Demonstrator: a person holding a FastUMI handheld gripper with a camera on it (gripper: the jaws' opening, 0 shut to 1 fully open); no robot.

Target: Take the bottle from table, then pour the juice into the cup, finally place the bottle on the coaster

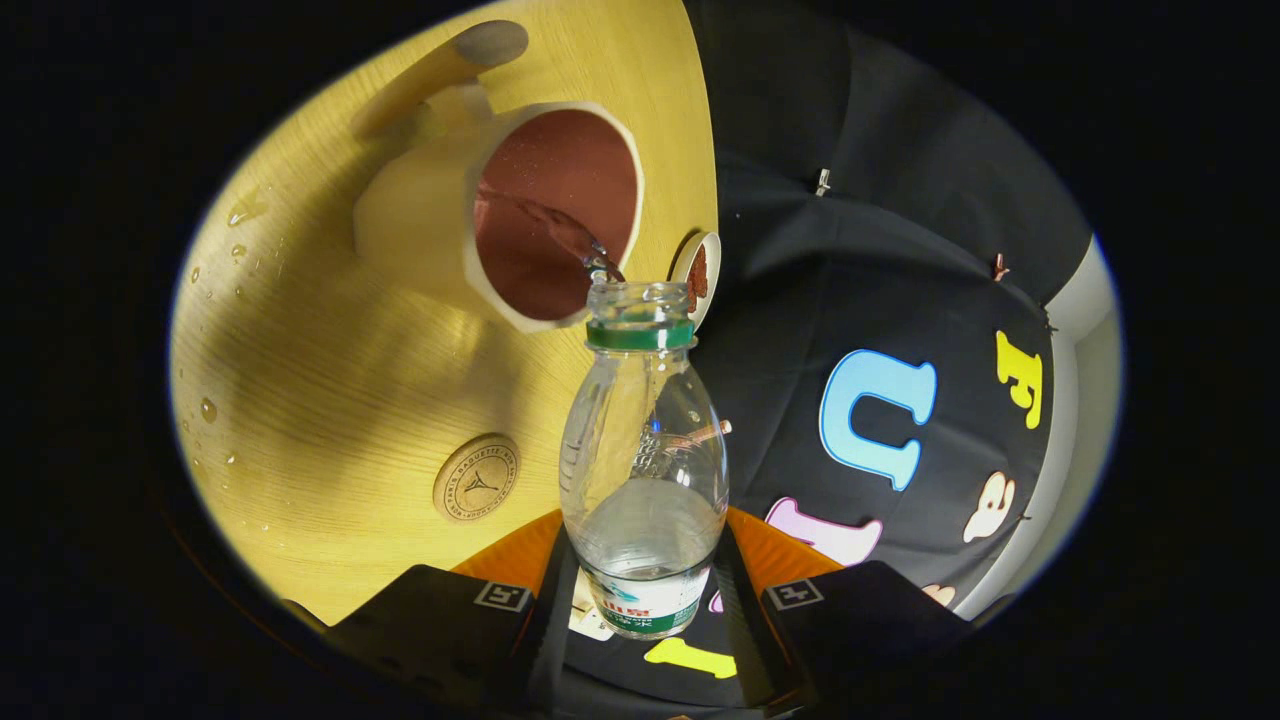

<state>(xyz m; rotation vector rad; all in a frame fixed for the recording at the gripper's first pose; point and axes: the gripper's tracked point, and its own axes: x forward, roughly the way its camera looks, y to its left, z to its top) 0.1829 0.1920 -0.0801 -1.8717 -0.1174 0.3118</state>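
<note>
— Starting with the biggest thing: what lies under it all?

— A pale wooden table (330, 420), its grain running across the view, which is tipped over with the gripper. Water drops sit on the wood along its far side, and a shadow falls across it below the cup.

— And next in size?

— The cup (440, 215), cream outside with a faceted rim and a reddish-brown inside. It stands on the table beyond the bottle's mouth. A thin clear stream (560, 230) runs from the bottle's mouth into it. A wooden handle or spoon (440, 65) lies on the table past the cup, touching or just behind it; I cannot tell which.

— The bottle?

— A clear plastic bottle (645, 450) with a green neck ring and no cap, tilted so its open mouth points at the cup's rim. Very little liquid is left inside. Its lower body, with the green-and-white label, sits between the two fingers.

— So how does the claw stand?

— The gripper (645, 600) is closed down to the bottle's width, one finger pressing each side of the labelled part. It carries the bottle clear of the table.

— Anything smaller?

— A round coaster (476, 477) of light wood with a stamped emblem lies flat on the table, near the fingers and well apart from the cup. Smallest, a little white dish (697, 278) with something brown in it sits at the table's edge, just beside the bottle's mouth.
</note>
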